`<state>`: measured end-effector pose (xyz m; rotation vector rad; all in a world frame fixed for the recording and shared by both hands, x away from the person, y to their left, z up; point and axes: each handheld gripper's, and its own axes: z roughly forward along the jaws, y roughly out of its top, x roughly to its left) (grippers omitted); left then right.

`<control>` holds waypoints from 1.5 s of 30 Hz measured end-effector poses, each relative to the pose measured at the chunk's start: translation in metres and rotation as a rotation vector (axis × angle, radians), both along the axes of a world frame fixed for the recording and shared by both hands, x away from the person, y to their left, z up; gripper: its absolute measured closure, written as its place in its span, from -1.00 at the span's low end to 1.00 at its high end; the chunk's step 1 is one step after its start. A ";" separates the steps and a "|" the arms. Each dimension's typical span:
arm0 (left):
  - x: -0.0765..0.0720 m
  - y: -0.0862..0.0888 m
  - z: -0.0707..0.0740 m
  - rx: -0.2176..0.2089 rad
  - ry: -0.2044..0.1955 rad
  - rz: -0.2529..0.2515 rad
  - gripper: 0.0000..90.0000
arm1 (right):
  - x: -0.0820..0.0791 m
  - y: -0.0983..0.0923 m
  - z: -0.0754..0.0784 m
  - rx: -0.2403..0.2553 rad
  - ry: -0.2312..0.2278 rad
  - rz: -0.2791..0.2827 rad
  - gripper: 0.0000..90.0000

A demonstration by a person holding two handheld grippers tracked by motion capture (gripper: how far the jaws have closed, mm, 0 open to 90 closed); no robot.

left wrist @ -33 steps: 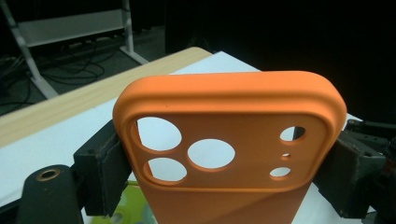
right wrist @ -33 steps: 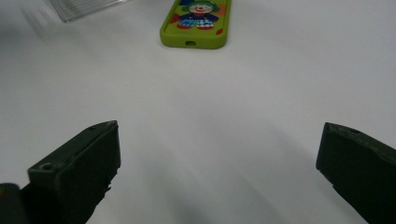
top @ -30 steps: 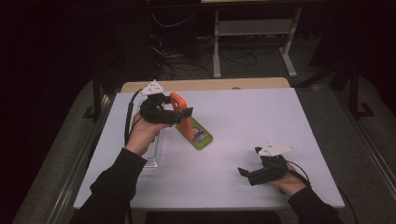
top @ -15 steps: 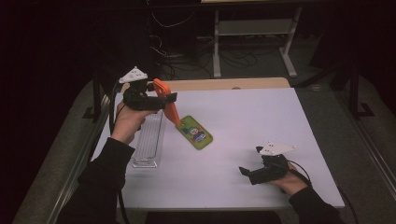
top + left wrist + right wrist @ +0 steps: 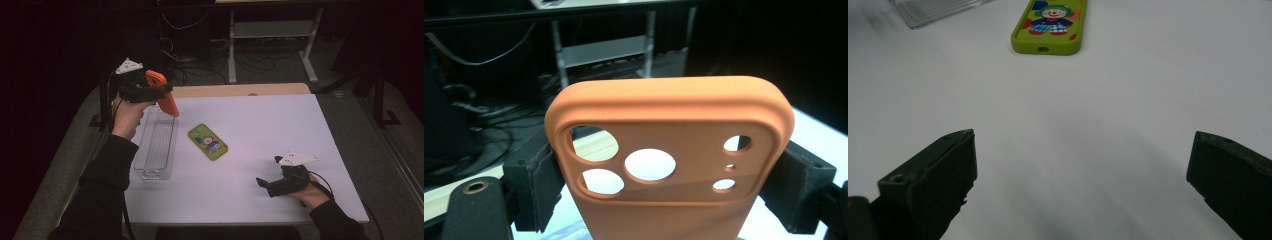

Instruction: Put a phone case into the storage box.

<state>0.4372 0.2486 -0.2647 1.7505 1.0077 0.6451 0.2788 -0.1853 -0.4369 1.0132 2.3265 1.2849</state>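
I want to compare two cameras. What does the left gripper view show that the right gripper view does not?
Left gripper view alone: the orange phone case, clamped between its black jaws, camera holes facing the lens, with dark shelving behind. Right gripper view alone: the green phone case lying flat and a corner of the clear tray, beyond wide-open jaws. Both: the white table.

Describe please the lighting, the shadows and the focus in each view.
High view: bright white table, dark surroundings, grainy picture. Left gripper view: orange phone case close and evenly lit, room behind dim. Right gripper view: soft shadows near the jaws, green phone case fairly sharp, clear tray blurred at the top edge.
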 end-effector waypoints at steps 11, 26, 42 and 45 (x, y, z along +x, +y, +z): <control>0.031 0.005 -0.024 0.042 0.047 0.190 -0.65 | -0.001 0.000 0.002 0.002 -0.014 0.011 -1.00; 0.058 -0.015 -0.061 0.138 0.090 0.351 -0.65 | -0.002 0.001 0.004 0.005 -0.018 0.015 -1.00; 0.073 -0.010 -0.087 0.172 0.152 0.426 -0.66 | -0.002 0.000 0.004 0.010 -0.020 0.012 -1.00; 0.075 -0.010 -0.092 0.174 0.161 0.441 -0.66 | -0.003 0.001 0.004 0.008 -0.019 0.013 -1.00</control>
